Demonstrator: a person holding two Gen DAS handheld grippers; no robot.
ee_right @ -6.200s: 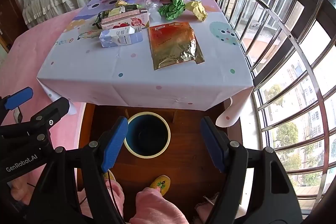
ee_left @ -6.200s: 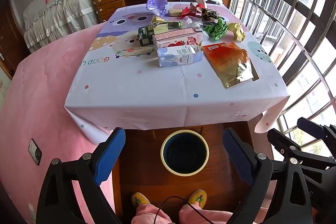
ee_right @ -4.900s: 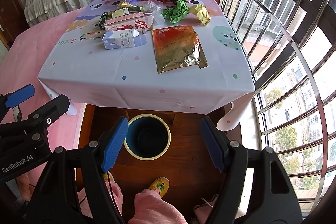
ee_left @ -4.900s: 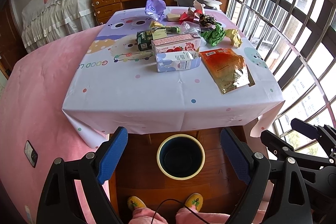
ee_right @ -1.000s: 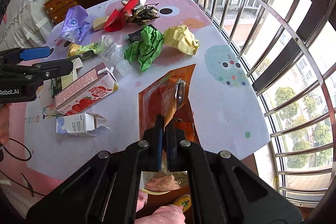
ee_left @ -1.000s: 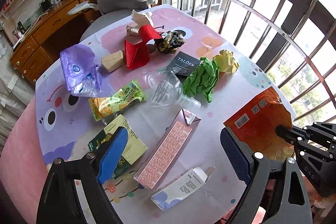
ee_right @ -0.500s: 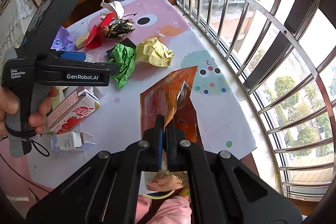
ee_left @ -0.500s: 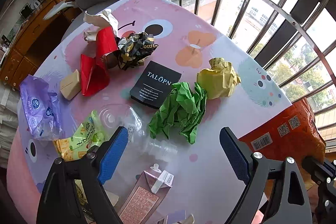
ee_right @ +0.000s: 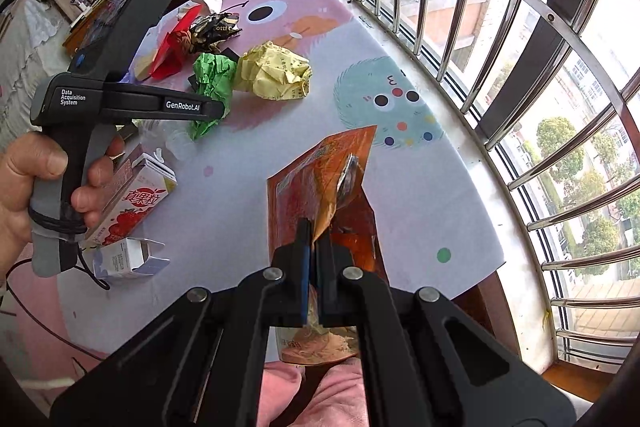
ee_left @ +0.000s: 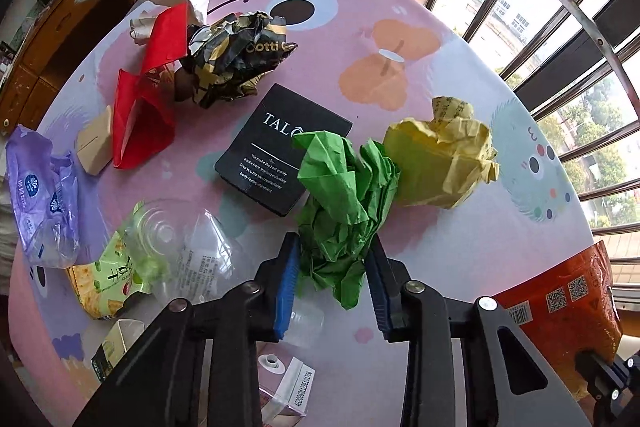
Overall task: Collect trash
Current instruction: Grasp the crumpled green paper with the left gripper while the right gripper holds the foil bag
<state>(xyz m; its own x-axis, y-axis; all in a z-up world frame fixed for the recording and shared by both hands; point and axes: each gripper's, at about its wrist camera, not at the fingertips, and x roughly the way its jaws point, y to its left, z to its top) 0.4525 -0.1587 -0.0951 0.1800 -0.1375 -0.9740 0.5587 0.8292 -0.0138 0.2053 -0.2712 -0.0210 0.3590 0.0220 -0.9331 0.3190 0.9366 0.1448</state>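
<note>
Trash lies scattered on a table under a pastel cartoon cloth (ee_left: 460, 259). My left gripper (ee_left: 333, 247) is shut on the lower part of a crumpled green paper (ee_left: 344, 187), a blue pad pressing each side. From the right wrist view, the left gripper (ee_right: 216, 111) sits over the green paper (ee_right: 212, 75), with a hand on its handle. My right gripper (ee_right: 316, 239) is shut on an orange foil pouch (ee_right: 320, 183), held up over the table's near edge. The pouch (ee_left: 560, 307) also shows at the lower right of the left wrist view.
A yellow paper ball (ee_left: 436, 163) touches the green one. A black card (ee_left: 276, 147), black-gold wrapper (ee_left: 236, 59), red wrapper (ee_left: 148, 107), purple bag (ee_left: 40, 195) and clear bottle (ee_left: 180, 251) lie nearby. A strawberry carton (ee_right: 132, 203) lies left. Window bars (ee_right: 520, 67) close the right side.
My left gripper has moved in over the far trash, and its jaws have narrowed from wide open onto the green paper. The right gripper keeps hold of the lifted orange pouch.
</note>
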